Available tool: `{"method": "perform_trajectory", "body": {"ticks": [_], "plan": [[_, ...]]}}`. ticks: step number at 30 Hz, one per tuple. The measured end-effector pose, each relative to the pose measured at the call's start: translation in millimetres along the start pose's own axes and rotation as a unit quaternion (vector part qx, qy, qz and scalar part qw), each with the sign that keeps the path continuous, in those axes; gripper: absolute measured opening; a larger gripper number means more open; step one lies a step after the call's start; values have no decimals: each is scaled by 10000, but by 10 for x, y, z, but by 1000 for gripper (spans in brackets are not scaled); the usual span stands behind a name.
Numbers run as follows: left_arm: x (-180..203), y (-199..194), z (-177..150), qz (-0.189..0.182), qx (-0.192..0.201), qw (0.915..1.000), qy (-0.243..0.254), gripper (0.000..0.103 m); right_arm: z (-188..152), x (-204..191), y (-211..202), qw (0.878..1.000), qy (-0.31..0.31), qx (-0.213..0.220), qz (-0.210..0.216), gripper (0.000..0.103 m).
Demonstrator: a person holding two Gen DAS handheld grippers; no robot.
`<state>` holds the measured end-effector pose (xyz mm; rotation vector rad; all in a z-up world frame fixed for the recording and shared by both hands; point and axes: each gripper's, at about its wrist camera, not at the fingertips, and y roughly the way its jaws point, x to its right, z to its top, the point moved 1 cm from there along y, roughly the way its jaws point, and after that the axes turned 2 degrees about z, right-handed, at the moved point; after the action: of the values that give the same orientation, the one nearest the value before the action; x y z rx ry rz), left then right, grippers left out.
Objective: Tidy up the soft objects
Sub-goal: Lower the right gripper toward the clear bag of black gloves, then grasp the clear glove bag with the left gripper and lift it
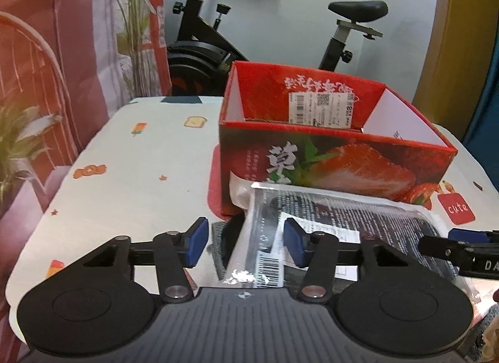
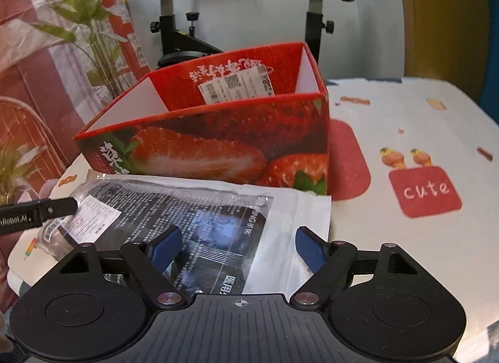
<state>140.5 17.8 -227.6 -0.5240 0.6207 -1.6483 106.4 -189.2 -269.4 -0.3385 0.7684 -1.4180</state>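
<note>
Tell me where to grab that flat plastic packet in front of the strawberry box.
Grip the plastic packet by its near edge, one gripper toward each end, coming in low from the front. It lies flat and floppy against the strawberry box, so only that edge is free.

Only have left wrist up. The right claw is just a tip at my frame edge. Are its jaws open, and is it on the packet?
Observer: Open. The right claw has both pads over the right end of the plastic packet, set apart and not clamping it.
Operator: Where does the packet's right edge end?
Observer: Its white margin stops about level with the near right corner of the strawberry box, beside the red patch.
Operator: What about the box's left inner wall? I can't see it.
Observer: The left inner wall is plain white with nothing showing against it. The box floor is hidden here too.
</note>
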Motion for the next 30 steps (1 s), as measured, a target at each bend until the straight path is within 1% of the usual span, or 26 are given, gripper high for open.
{"method": "perform_trajectory", "body": {"ticks": [2,6,10,14,16,19,22,24,26,30], "plan": [[17,23,-20,-18,-24,10000,8,53,-13,48,31,9999,127,-41,33,83],[9,47,-46,-140,-73,9998,-93,53,-24,110,94,9994,325,-121,93,84],[-13,66,-64,-228,-132,9994,-216,53,-27,133,127,9991,393,-158,93,91],[-12,87,-65,-253,-163,9993,-219,53,-35,160,147,9986,497,-185,78,92],[-6,98,-74,-278,-174,9992,-218,53,-36,175,160,9983,538,-200,83,95],[-6,108,-86,-291,-183,9992,-227,53,-37,196,179,9978,609,-240,61,96],[-19,114,-94,-296,-197,9990,-258,53,-38,201,195,9974,656,-289,47,96],[-20,116,-95,-331,-200,9989,-279,53,-36,187,199,9976,618,-300,22,92],[-10,109,-95,-383,-187,9987,-285,51,-27,170,203,9978,588,-305,46,83],[5,108,-111,-424,-210,9986,-239,51,6,81,179,9990,351,-252,96,79]]}}
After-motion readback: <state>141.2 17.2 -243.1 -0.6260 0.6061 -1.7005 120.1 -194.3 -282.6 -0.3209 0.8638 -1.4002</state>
